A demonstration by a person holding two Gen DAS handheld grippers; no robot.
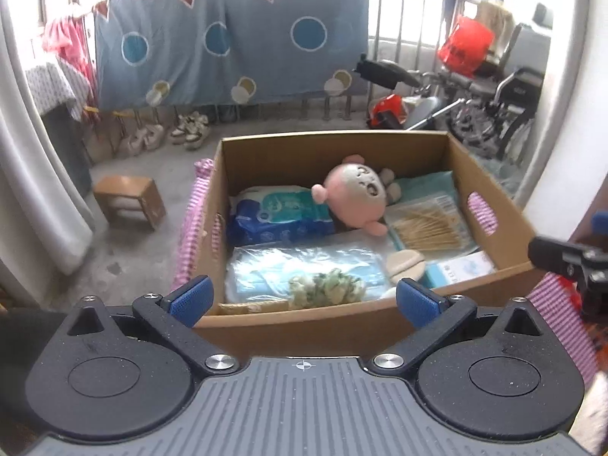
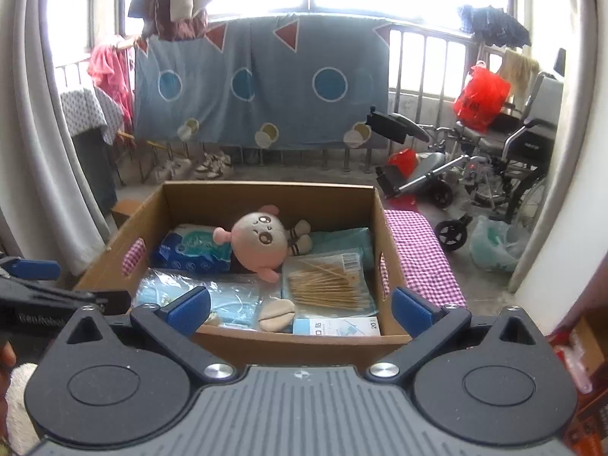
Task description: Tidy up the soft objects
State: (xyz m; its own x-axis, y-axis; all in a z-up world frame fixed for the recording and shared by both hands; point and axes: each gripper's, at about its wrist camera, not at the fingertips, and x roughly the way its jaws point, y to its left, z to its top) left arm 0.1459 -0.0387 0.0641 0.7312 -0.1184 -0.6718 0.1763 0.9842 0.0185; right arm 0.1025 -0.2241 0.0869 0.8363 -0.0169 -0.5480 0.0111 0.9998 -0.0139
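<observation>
Both the left tongs point(image 1: 302, 300) and right tongs point(image 2: 301, 306) gape wide and empty – the pink round-headed plush doll point(image 1: 355, 194) lies ahead in the open brown cardboard box point(image 1: 490, 209), its body angled toward the far-right corner – neither hand clearly nearer.

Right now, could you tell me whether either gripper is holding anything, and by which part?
Nothing is held: the left gripper and right gripper both stand open and empty above the cardboard box.

Home balcony, enclosed: railing point(image 2: 425, 72) draped with a patterned blue blanket point(image 2: 262, 79) at upper centre; hung laundry point(image 2: 110, 68) seen upper left; shoes point(image 1: 190, 129) lined below; wheelchair point(image 2: 494, 167) parked right.
</observation>
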